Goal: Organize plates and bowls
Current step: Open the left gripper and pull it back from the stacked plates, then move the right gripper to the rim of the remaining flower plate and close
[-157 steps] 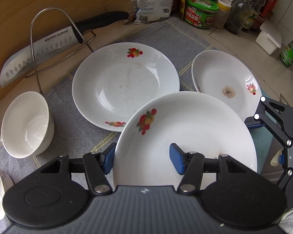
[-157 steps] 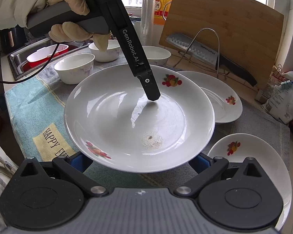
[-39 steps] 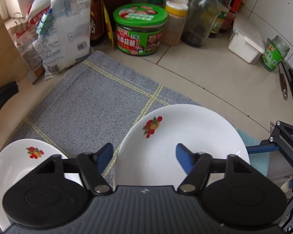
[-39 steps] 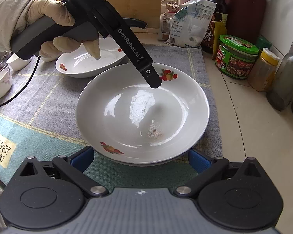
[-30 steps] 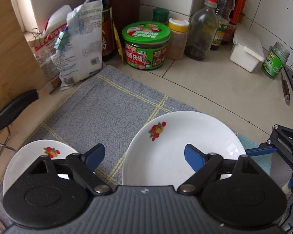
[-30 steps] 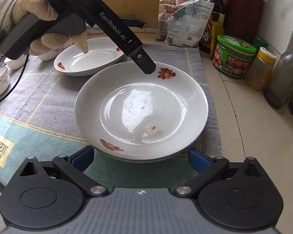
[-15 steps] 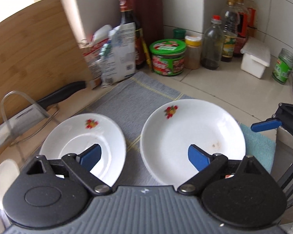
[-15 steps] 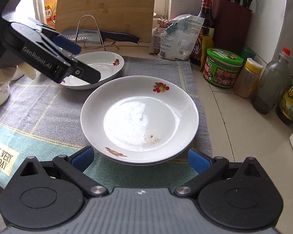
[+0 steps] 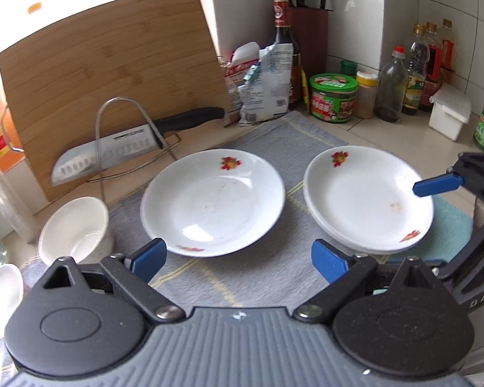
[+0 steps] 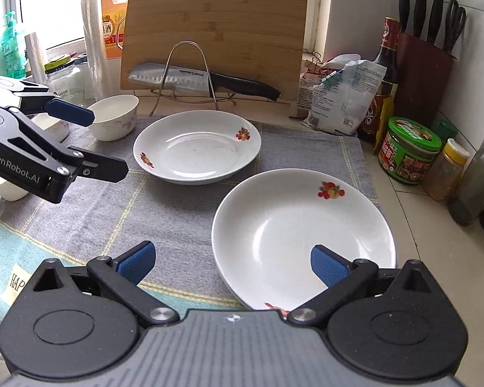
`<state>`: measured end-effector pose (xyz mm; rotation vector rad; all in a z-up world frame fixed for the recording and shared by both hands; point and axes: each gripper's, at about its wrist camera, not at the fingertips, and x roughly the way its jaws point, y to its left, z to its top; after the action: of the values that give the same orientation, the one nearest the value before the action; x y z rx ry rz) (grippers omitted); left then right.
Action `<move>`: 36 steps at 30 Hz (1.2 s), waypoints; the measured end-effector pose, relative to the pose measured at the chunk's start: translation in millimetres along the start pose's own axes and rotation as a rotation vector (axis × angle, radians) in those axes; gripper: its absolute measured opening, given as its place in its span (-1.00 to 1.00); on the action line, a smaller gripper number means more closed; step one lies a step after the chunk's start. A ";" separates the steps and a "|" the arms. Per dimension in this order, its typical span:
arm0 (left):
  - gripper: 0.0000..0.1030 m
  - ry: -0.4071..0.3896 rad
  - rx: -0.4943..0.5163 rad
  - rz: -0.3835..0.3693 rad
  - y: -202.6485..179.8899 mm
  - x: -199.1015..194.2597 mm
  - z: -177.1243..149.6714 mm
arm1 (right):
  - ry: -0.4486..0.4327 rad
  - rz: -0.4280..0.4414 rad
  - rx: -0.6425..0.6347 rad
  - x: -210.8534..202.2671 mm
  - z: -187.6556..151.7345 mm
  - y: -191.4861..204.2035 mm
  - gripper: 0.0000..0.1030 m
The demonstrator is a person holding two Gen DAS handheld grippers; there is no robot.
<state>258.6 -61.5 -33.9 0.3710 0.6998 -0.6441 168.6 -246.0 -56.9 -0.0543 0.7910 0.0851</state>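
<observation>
My left gripper [image 9: 238, 259] hangs above the grey woven cloth [image 9: 261, 277] on the tiled worktop [image 9: 371, 132], its blue-padded jaws spread wide with nothing between them. My right gripper [image 10: 230, 262] is likewise open and empty, one pad over the near rim of the stack of white shallow plates with red fruit motifs [image 10: 303, 235], which sits at the cloth's right edge; from the left wrist view the stack shows at least two rims. A single white shallow plate with the same fruit print [image 9: 213, 204] lies apart from the stack on the cloth, closer to the wire stand [image 9: 126, 135] holding a steel cleaver with a black handle [image 9: 129, 151]. A bamboo cutting board [image 9: 113, 80] leans behind the stand. A small white bowl [image 9: 75, 227] stands at the cloth's far left corner, with another white bowl [image 9: 1, 296] partly in view nearer me. Along the wall stand a green-lidded round jar [image 9: 332, 98], a dark sauce bottle [image 9: 285, 51], a crumpled white packet [image 9: 264, 84] and a dark red knife block [image 10: 424, 74].
</observation>
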 end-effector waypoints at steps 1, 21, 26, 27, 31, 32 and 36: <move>0.88 0.000 -0.004 -0.003 5.7 -0.9 -3.4 | 0.008 -0.005 -0.002 1.5 2.5 5.4 1.00; 0.88 0.101 -0.157 0.080 16.5 43.9 -3.3 | 0.073 0.198 -0.142 62.8 64.3 -29.2 1.00; 0.88 0.133 -0.176 0.102 12.1 57.5 -0.8 | 0.134 0.272 -0.098 86.5 81.0 -48.2 1.00; 0.88 0.134 -0.177 0.100 12.8 60.2 -0.1 | 0.143 0.289 -0.090 91.4 82.9 -50.7 1.00; 0.88 0.142 -0.167 0.099 15.4 71.6 0.5 | 0.190 0.311 -0.067 111.9 91.4 -54.2 1.00; 0.88 0.145 -0.165 0.100 16.5 74.9 0.5 | 0.201 0.317 -0.064 117.0 93.9 -54.3 1.00; 0.88 0.172 -0.159 0.103 19.1 87.7 -1.8 | 0.239 0.348 -0.080 141.0 105.3 -53.2 1.00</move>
<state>321.7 -83.0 -94.1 0.3156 0.8845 -0.4593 347.0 -282.6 -82.5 -0.0016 1.0305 0.4471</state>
